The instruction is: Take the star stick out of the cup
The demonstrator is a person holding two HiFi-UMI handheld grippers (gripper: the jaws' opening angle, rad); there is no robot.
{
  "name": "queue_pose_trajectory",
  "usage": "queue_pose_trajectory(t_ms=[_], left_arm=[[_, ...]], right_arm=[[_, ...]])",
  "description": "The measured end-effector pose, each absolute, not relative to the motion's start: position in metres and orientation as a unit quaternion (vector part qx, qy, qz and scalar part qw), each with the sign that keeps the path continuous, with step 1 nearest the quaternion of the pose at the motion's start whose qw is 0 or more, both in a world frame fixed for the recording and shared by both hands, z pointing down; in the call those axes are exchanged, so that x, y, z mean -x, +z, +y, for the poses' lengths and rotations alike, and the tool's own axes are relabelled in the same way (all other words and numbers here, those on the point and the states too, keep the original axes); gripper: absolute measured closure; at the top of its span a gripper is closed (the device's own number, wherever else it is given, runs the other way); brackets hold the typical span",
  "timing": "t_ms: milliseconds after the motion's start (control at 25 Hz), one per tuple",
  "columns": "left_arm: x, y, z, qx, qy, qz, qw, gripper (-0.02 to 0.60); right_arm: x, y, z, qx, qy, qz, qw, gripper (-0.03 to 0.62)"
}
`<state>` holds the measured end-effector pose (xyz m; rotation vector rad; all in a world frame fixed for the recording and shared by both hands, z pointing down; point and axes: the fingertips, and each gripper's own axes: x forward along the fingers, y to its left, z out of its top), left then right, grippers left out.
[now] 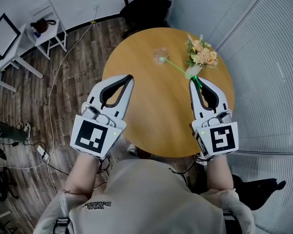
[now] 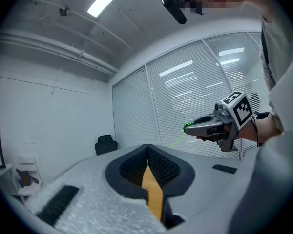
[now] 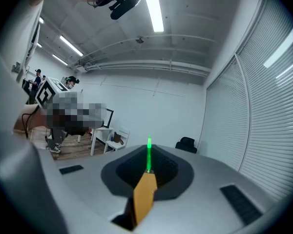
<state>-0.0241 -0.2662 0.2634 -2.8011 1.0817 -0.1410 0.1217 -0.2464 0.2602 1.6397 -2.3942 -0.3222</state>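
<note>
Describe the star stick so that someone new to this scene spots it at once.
On the round wooden table, look to the far side, where a clear cup stands left of a bouquet of peach flowers. The star stick is the thin rod slanting from that cup to the right gripper, which is shut on its near end. It alone is bright green and straight.

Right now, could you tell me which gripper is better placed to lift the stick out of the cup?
Right. The right gripper is shut on the green stick, whose far end reaches the cup; the left gripper is shut, empty and apart from both.
</note>
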Motion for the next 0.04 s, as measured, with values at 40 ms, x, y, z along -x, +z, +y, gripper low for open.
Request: queue_pose_trajectory(t_ms=[40], left_arm=[[0.0239,0.2635,-0.2664,0.93,-0.046,0.359,0.067,0.558]], right_arm=[[-0.122,0.2607,-0.2468,-0.559,-0.109,-0.815,0.111,0.556]])
